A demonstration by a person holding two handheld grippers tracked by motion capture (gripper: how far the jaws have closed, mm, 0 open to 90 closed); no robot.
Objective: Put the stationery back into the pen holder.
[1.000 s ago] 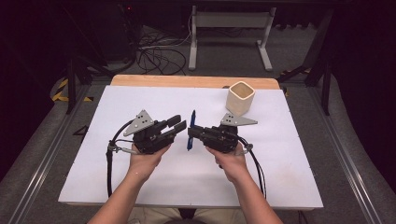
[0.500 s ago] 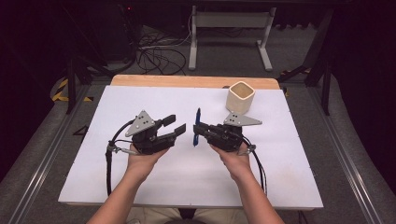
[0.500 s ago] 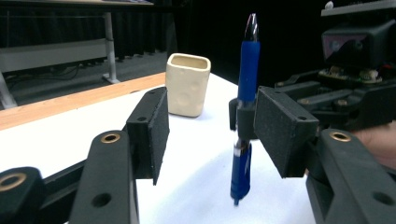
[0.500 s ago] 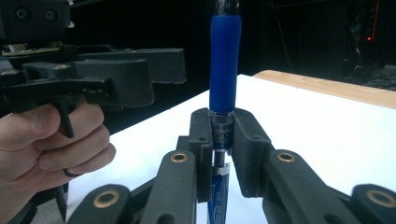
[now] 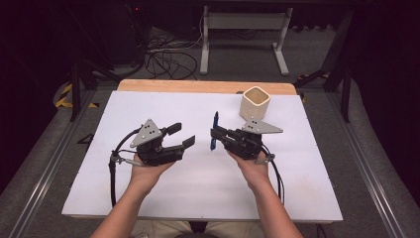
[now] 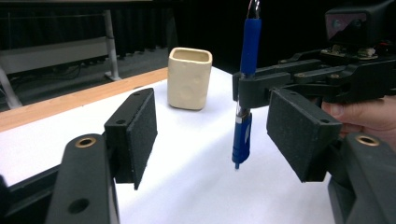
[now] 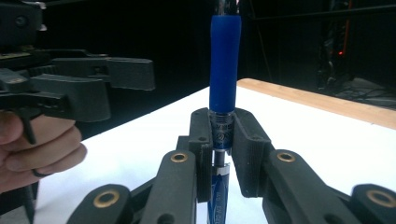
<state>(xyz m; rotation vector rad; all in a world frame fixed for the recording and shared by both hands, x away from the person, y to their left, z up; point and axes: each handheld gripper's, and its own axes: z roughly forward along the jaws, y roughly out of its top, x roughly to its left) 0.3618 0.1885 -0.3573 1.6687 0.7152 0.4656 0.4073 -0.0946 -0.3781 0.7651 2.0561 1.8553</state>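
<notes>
Standing on the person's side of the white tabletop (image 5: 163, 193) and reading from the left, I see the left gripper (image 5: 184, 135) hovering low over the sheet with its fingers (image 6: 136, 131) parted; they have just been opening, and nothing sits between the pads. In the left gripper view the gap between those two black pads frames the pen, but they are well clear of it.

Just to the right, near the middle of the tabletop, the blue pen (image 5: 215, 130) stands upright, held above the surface by the right gripper (image 5: 216, 136). Its fingers (image 7: 201, 140) are clamped tight on the clear barrel below the blue grip sleeve, so the pen is carried by this hand alone. The tip points down and hangs free of the sheet.

Farther right and toward the back edge sits the cream cup (image 5: 254, 102), upright, squarish at the mouth, apart from both grippers. From the high view its inside looks bare; I can't see right to the bottom, but nothing pokes above the rim.

My reading: the handover to the right hand looks finished, and what is left is likely carrying the pen over and dropping it into the cup.
</notes>
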